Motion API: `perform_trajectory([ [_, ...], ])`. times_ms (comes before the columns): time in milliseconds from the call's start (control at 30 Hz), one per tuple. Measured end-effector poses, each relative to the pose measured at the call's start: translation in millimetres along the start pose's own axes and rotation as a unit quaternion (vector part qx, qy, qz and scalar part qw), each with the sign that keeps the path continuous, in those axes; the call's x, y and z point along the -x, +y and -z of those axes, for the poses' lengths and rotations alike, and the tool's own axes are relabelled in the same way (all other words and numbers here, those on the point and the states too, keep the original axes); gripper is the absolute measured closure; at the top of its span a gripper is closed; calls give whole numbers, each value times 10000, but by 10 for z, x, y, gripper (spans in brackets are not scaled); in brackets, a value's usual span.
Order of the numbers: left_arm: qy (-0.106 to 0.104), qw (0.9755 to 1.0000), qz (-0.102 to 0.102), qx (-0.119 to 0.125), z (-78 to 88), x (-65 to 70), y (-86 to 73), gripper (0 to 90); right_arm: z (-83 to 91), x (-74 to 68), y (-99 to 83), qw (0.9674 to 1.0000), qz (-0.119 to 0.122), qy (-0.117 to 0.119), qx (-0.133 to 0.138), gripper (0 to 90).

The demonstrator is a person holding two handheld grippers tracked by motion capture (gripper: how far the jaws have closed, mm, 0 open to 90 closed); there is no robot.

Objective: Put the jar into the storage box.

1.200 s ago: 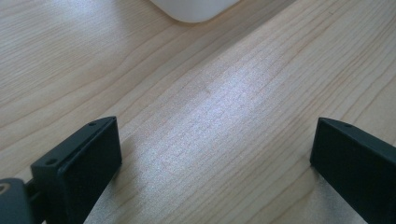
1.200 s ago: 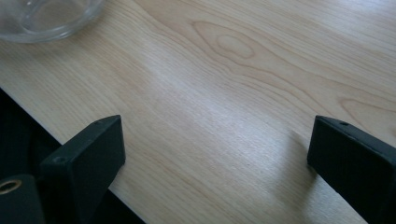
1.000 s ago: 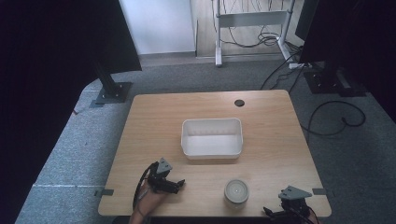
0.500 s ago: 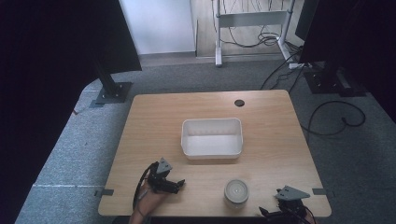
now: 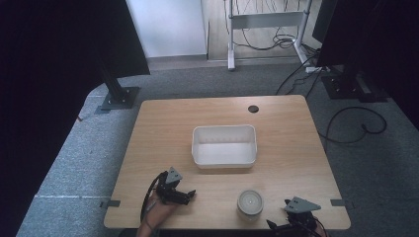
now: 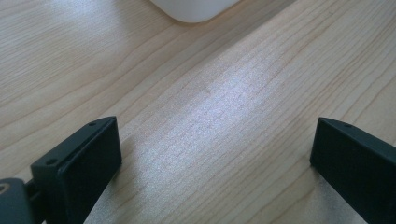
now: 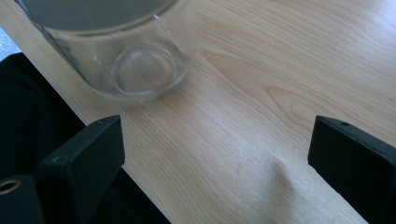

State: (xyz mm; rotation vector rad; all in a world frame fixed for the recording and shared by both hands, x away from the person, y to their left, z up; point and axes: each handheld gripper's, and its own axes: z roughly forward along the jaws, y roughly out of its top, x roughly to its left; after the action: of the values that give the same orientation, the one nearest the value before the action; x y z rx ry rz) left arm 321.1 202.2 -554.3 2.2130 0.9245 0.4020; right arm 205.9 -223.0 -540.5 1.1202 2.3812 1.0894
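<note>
two tools released; right tool (image 5: 291,224) at the tabletop (image 5: 163,128) near edge, just beside the glass jar (image 5: 250,203). approach step, i judge; next: bracket the jar squarely. left tool (image 5: 184,196) rests apart

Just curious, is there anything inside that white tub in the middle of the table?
The white tub looks empty: its pale floor and ribbed far wall show in the high view. Its near wall hides a thin strip of the floor behind it.

Lighting: soft daylight; pale glare streak on the surface (image 6: 224,107). High view dim, dark at edges. Close views slightly blurred.
</note>
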Motion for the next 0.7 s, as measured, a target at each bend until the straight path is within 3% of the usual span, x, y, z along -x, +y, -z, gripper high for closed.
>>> perform_trajectory([
  [700, -1, 10000, -2, -2, 0, 0, 0, 18, -128, -202, 216, 9986, 242, 401, 257, 38],
])
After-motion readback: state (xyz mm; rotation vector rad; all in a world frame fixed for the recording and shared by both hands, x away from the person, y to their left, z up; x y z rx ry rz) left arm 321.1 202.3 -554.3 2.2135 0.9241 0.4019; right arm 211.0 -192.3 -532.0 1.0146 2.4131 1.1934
